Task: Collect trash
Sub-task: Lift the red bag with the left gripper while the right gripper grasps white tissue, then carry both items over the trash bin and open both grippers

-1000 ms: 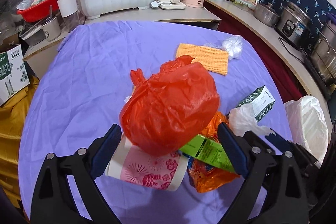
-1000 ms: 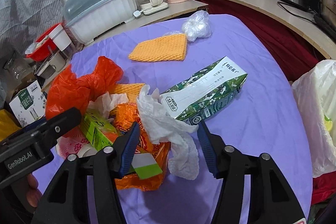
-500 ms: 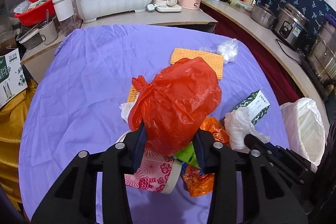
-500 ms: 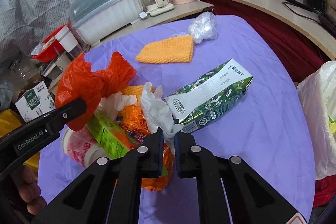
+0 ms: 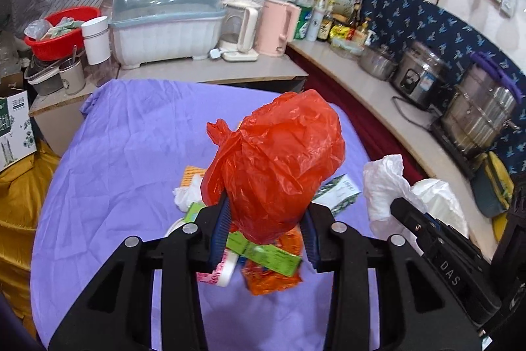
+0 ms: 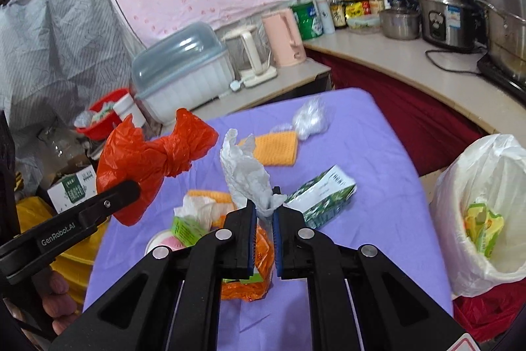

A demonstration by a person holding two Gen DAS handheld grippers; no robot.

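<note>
My left gripper (image 5: pixel 264 231) is shut on a knotted red plastic bag (image 5: pixel 279 163) and holds it above the purple table; the bag also shows in the right wrist view (image 6: pixel 148 163). My right gripper (image 6: pixel 264 219) is shut on a crumpled white tissue (image 6: pixel 245 173), lifted off the table; the tissue also shows in the left wrist view (image 5: pixel 384 183). Under them lie an orange wrapper (image 6: pixel 259 252), a green box (image 5: pixel 263 254), a pink-flowered paper cup (image 5: pixel 218 268) and a green-white carton (image 6: pixel 322 196). A bin lined with a white bag (image 6: pixel 476 213) stands right of the table.
An orange sponge cloth (image 6: pixel 276 148) and a clear plastic wad (image 6: pixel 310 120) lie further back on the purple tablecloth (image 5: pixel 131 137). Beyond are a dish box (image 5: pixel 164 22), kettles (image 5: pixel 276 27) and pots (image 5: pixel 420 74) on counters. A yellow sack (image 5: pixel 16 203) sits left.
Both grippers rose from the pile, lifting the red bag and the tissue clear of the table. The right gripper closed on the tissue and the left on the bag within this second.
</note>
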